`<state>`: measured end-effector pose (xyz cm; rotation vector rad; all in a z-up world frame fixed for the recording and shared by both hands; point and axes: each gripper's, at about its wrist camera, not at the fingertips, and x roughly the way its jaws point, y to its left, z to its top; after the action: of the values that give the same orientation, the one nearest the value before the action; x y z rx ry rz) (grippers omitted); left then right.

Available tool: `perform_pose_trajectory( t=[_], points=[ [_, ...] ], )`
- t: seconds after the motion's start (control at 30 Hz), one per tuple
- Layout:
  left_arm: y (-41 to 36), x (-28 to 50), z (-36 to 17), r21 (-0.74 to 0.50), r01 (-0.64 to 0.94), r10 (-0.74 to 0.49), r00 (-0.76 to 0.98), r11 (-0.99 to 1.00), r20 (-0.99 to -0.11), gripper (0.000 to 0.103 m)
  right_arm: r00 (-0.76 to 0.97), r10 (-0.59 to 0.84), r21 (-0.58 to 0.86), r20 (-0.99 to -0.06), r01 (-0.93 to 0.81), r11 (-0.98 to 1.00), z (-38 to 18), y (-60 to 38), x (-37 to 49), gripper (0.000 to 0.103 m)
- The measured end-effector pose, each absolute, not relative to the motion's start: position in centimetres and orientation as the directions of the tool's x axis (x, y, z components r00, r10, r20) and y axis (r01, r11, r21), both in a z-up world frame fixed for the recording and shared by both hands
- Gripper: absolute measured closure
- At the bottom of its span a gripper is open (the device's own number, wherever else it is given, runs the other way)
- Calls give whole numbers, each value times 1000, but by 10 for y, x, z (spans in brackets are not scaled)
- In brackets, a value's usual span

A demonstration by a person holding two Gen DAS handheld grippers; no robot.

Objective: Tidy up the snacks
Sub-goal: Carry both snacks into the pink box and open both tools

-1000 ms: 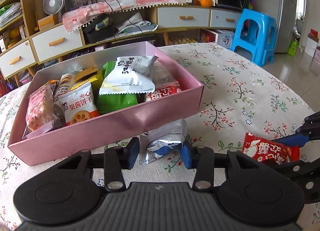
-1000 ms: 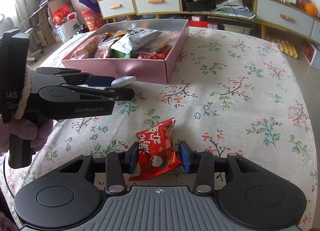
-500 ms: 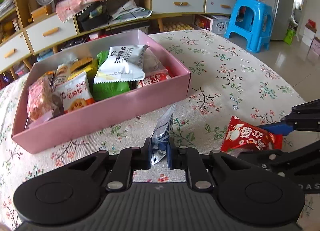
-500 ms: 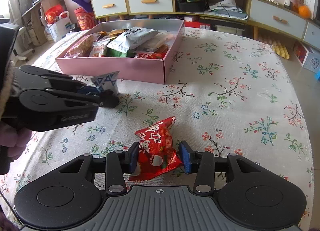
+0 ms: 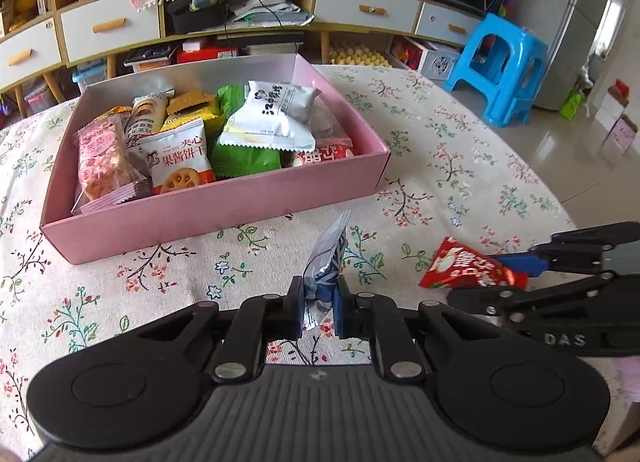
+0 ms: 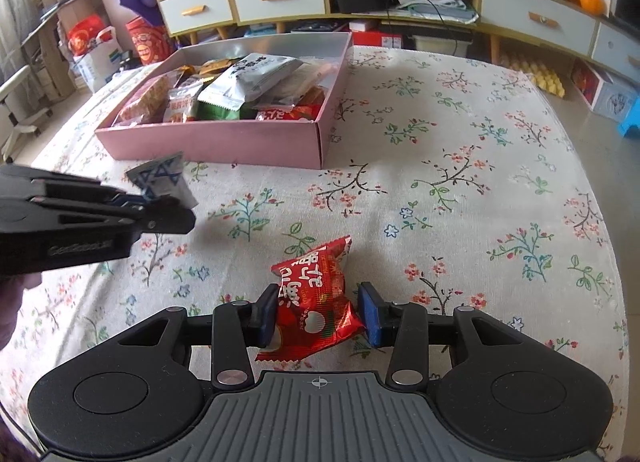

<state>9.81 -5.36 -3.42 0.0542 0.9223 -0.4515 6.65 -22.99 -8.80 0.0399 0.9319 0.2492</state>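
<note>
The flower-patterned desk (image 5: 460, 149) is covered at its far left by a pink box (image 5: 224, 209) filled with snack packets. Nearer, a silver-blue packet (image 5: 326, 262) is clenched upright in the left gripper (image 5: 318, 308), clear of the desk. To the right, a red packet (image 6: 316, 294) is grasped between the fingers of the right gripper (image 6: 318, 318).
</note>
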Motion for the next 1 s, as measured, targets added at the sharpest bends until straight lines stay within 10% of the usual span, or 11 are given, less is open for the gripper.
perform_pose_trajectory(
  t=[0.63, 1.0],
  points=[
    [4, 137, 6, -326, 203, -382, 576, 923, -723, 91, 575, 321, 407, -752, 23, 913, -35, -236, 118, 64],
    [-5, 193, -2, -222, 176, -283, 634, 959, -720, 91, 696, 335, 478, -635, 14, 878, -20, -218, 205, 64]
  ],
)
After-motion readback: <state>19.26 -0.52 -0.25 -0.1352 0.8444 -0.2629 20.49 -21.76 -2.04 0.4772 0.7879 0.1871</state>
